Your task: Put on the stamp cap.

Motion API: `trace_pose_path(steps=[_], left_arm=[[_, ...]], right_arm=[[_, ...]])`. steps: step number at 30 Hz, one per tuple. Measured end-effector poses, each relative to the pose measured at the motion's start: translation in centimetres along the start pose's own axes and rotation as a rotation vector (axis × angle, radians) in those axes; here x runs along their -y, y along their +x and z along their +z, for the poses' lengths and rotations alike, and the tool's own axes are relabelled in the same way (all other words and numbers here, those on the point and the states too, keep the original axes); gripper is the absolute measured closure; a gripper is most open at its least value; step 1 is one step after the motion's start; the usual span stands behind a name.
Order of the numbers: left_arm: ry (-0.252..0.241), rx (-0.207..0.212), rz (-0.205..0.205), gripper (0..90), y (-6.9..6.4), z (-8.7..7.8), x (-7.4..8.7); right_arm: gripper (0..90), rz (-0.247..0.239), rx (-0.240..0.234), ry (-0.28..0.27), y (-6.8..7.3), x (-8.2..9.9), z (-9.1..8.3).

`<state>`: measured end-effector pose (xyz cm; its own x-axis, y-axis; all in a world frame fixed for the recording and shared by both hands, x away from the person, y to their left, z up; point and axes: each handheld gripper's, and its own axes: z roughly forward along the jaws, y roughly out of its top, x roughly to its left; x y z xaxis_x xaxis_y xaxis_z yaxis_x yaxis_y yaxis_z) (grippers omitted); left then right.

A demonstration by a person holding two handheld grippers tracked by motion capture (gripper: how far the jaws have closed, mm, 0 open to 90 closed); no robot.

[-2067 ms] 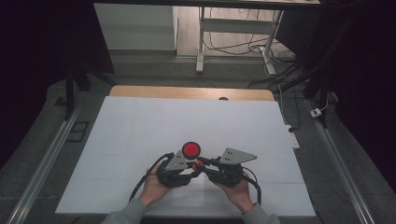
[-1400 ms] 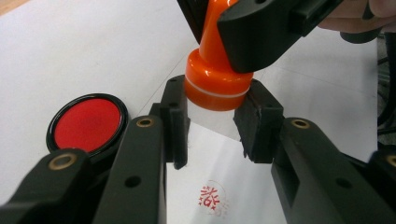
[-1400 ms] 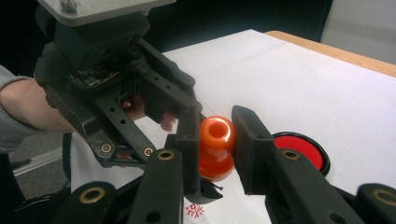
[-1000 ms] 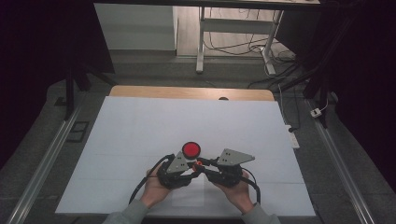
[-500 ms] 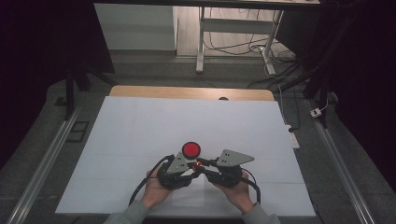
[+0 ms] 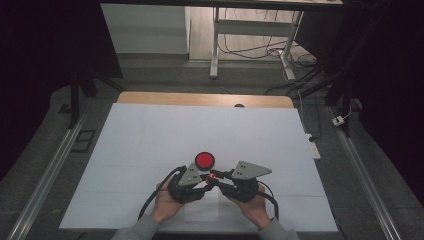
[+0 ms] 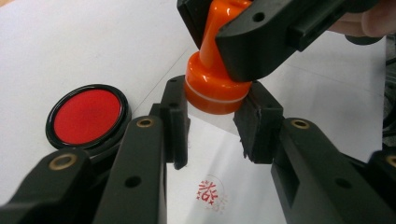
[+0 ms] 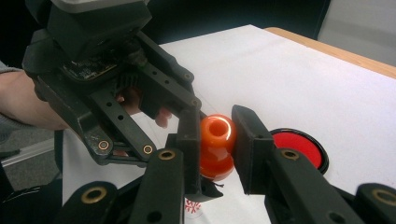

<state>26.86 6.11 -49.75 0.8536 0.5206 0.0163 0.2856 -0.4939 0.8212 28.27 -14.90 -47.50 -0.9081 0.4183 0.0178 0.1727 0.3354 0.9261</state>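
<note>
Stamp: an orange stamp with a knob handle hangs just above the white paper at the near middle of the worktop, gripped from two sides.
Right hand-held gripper: the right hand-held gripper is clamped on the stamp's narrow handle, its pads pressing either side of the knob.
Left hand-held gripper: the left hand-held gripper is clamped lower down, its pads against the stamp's wide base with the white ring.
Paper: a sheet of paper lies under both tools; a red round mark already sits on it, just near of the raised stamp.
Ink pad: a round red ink pad in a black rim rests on the worktop just beyond the two tools, to the left of the stamp in the left gripper view.
Hands: a person's left hand and right hand come in from the near edge, close together.
Step in hand: judging by the printed mark and the lifted stamp, the work stands between pressings, the stamp steadied by both tools.
Next move: it likely calls for either a dab on the ink pad or a straight press on bare paper, keeping the base level so the print comes out whole.
</note>
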Motion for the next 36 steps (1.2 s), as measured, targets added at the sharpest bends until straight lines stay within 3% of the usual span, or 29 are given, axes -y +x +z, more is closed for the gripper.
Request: trace_pose_path(steps=[7,13,25,29,36], left_arm=[[-0.029,0.007,-0.007,65.0,0.1,-0.1,0.0],[-0.029,-0.004,-0.006,63.8,0.2,0.1,0.1],[-0.008,0.003,-0.027,45.1,0.5,0.1,0.2],[0.0,0.01,-0.035,36.2,0.6,-0.4,0.3],[0.002,0.004,-0.055,30.2,1.0,-1.7,0.8]], right_arm=[[73.8,0.025,-0.013,-0.019,-0.3,-0.2,-0.2],[73.7,0.01,0.001,-0.018,-0.2,-0.1,-0.1],[73.7,0.029,0.004,-0.041,-0.5,-0.1,-0.4],[73.6,0.032,0.01,-0.047,-0.7,-0.2,-0.7],[73.6,0.038,0.02,-0.056,-1.1,-0.3,-1.1]])
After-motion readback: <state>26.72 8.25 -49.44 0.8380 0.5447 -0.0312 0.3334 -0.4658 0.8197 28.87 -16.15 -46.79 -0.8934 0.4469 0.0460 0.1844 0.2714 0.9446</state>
